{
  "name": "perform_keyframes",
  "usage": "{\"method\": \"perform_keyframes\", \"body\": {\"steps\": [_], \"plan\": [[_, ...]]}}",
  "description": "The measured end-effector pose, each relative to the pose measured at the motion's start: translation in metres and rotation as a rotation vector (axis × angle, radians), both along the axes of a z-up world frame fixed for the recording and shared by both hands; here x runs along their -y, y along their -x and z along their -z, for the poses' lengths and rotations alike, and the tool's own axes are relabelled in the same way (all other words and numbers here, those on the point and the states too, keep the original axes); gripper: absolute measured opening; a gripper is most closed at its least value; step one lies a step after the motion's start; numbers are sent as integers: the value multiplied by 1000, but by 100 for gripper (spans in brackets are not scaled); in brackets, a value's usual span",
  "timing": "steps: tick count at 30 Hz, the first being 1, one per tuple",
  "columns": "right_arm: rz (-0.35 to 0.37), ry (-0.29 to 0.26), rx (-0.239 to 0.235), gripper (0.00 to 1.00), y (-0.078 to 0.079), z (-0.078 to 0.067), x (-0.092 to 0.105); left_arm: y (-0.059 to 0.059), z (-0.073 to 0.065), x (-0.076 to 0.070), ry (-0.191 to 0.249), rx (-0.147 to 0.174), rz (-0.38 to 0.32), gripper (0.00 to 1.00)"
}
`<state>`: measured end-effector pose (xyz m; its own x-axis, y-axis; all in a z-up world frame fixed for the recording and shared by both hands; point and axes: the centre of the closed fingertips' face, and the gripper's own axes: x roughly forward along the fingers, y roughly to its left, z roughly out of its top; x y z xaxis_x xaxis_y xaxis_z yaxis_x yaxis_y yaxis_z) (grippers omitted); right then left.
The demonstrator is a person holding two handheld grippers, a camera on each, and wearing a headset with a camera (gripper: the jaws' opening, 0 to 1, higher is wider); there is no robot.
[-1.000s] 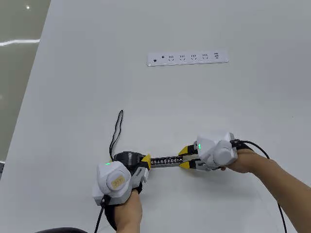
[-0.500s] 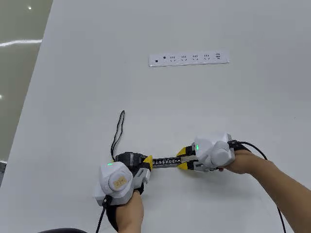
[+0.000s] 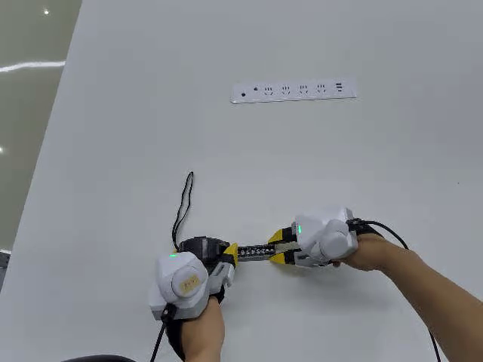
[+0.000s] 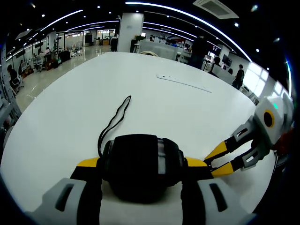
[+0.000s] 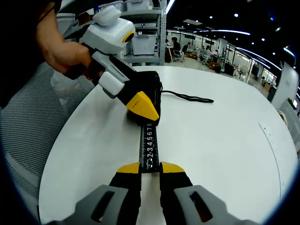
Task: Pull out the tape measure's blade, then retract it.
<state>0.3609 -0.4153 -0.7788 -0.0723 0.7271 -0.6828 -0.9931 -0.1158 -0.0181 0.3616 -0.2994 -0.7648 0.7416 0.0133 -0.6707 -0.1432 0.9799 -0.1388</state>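
Two-handed hold | left gripper [image 4: 143, 163] closed around tape measure [image 3: 200, 245] | right gripper [image 5: 150, 168] pinching blade [image 5: 149, 143] (short length out)

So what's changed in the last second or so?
The right gripper, jaws shut on the blade, has moved toward the tape measure, so less blade shows between them. The left gripper stays clamped on the tape measure in the same spot. The wrist cord and the power strip lie as before.
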Motion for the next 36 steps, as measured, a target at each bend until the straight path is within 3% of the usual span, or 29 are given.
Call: {"method": "perform_keyframes", "body": {"steps": [36], "plan": [[-4, -22, -3, 13, 4, -1, -22, -1, -1, -1, 49, 1, 1, 66]]}}
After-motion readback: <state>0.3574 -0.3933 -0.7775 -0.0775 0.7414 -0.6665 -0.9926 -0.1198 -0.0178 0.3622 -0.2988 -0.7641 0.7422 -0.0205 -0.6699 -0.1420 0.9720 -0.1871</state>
